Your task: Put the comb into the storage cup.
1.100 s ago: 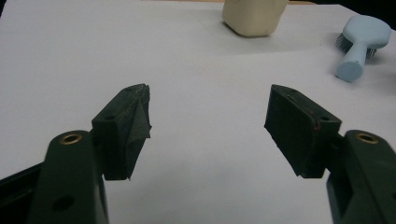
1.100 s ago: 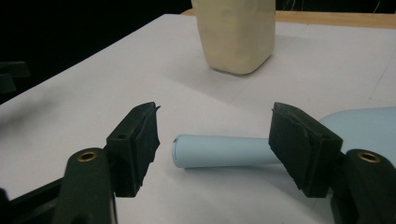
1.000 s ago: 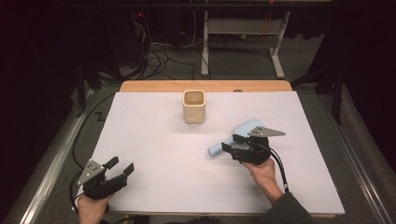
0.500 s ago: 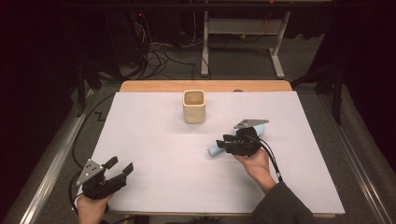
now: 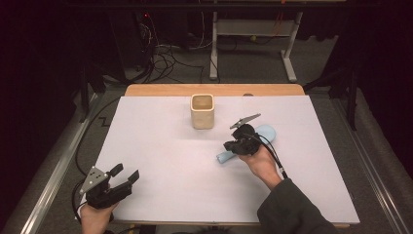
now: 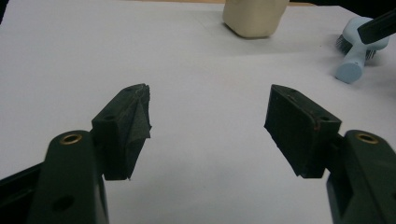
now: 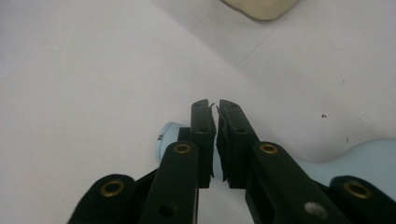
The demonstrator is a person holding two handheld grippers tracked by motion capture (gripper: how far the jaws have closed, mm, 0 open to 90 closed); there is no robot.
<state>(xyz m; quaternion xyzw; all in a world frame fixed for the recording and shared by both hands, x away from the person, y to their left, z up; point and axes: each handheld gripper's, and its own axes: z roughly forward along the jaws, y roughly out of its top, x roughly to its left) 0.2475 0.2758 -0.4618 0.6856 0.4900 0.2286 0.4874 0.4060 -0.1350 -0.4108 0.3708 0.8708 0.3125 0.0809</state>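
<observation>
A light blue brush lies on the white sheet, its handle end pointing front-left. My right gripper hovers over the handle. Its jaws have just been closing and now stand shut with nothing between the pads; in the right gripper view the brush handle runs underneath them. A beige square cup stands upright toward the back. My left gripper rests open and empty at the front-left corner, and in its own view the cup and the brush lie far ahead.
The sheet covers a wooden table whose bare far edge shows behind the cup. Metal rails run along both sides. Cables and a stand's legs lie on the dark floor beyond.
My right hand has moved left along the brush, from near its head to over the handle, and its jaws have closed. The brush, the cup and my left gripper have stayed put.
</observation>
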